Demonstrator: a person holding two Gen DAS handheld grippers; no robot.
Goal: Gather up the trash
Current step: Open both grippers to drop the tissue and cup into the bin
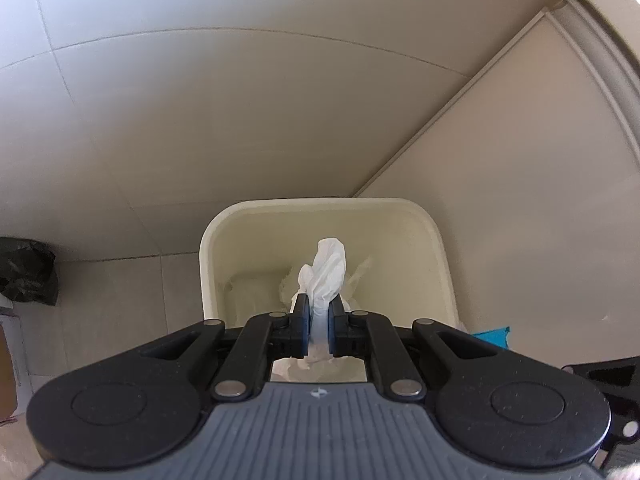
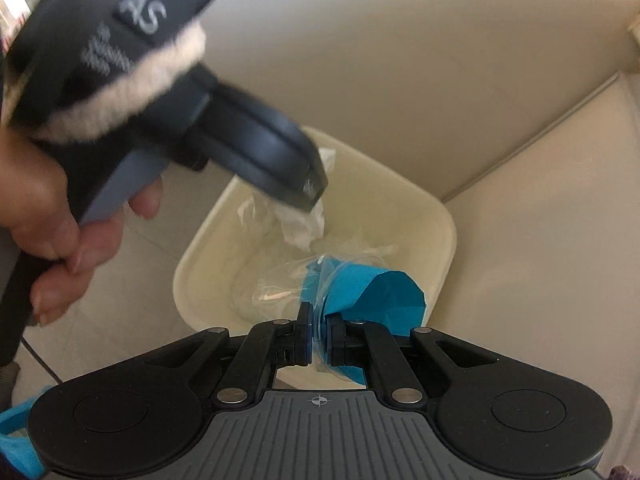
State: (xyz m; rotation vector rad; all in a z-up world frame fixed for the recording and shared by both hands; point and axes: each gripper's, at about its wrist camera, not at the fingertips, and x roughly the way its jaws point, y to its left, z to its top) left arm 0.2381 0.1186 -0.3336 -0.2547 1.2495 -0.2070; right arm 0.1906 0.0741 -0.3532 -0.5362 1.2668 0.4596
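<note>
A cream rectangular trash bin (image 1: 436,248) stands on the tiled floor in a corner; it also shows in the right wrist view (image 2: 444,240). My left gripper (image 1: 319,312) is shut on a crumpled white tissue (image 1: 326,268) and holds it over the bin's opening. In the right wrist view the left gripper (image 2: 316,188) reaches in from the upper left with the tissue (image 2: 302,226) hanging from it. My right gripper (image 2: 319,330) is shut on a blue paper wrapper with clear plastic film (image 2: 376,296), held above the bin's near edge. Clear plastic (image 2: 272,288) lies inside the bin.
A black garbage bag (image 1: 26,272) sits on the floor at the far left. Cream walls (image 1: 520,200) with a skirting edge meet behind the bin. The person's hand (image 2: 48,216) grips the left tool. A corner of the blue wrapper (image 1: 492,336) shows at the right.
</note>
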